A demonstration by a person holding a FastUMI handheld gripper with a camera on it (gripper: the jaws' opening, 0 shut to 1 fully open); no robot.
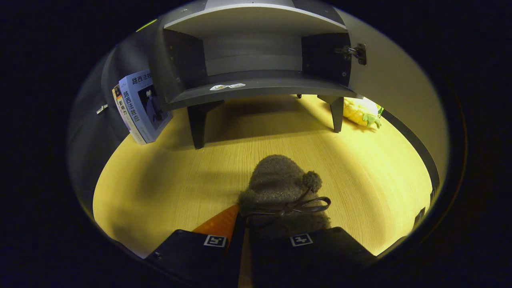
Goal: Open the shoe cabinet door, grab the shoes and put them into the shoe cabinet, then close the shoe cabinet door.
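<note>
- Fuzzy brown shoe [280, 188], bow-laced, is seen at the gripper [258, 236] fingers, resting on the wooden floor [168, 188]; grip cannot be told, the gap is narrow.
- Beyond, the shoe cabinet [252, 84] is stood open, door [400, 92] swung right.
- Books [140, 106] are leaned beside its left, yellow plush toy [362, 112] right.
</note>
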